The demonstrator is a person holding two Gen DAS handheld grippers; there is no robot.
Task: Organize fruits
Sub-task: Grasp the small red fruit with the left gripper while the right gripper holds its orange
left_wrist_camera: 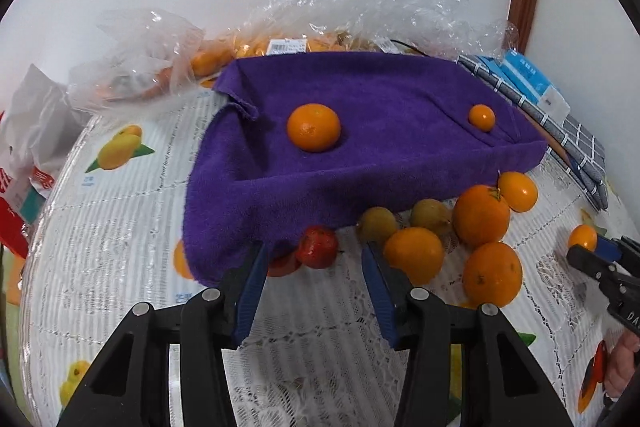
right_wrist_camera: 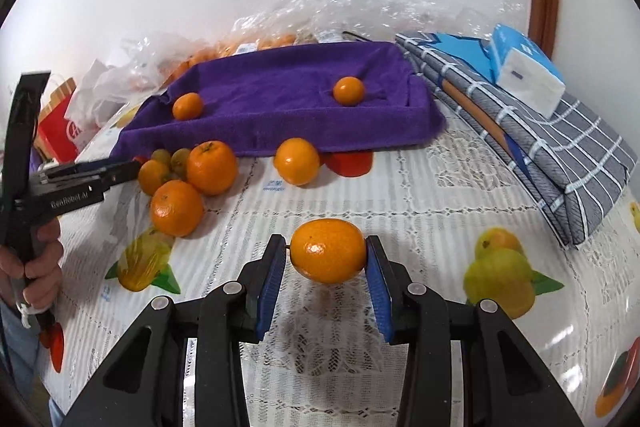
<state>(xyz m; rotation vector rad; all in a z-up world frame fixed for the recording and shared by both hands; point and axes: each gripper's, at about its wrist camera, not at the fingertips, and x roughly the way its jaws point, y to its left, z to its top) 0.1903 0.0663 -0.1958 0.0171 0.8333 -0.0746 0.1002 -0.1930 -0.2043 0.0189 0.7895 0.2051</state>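
The right gripper [right_wrist_camera: 326, 259] is clamped on a small orange [right_wrist_camera: 327, 251] sideways above the table, purple towel tray [right_wrist_camera: 280, 131] straight ahead, while the left gripper [left_wrist_camera: 314, 259], partly open and empty, sits right by the red fruit [left_wrist_camera: 318, 246].

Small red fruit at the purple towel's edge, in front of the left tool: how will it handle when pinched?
The red fruit looks rounded and glossy, so it may slip or roll out from between the pads. It sits against the purple towel, which should stop it rolling back. It is small, so probably light.
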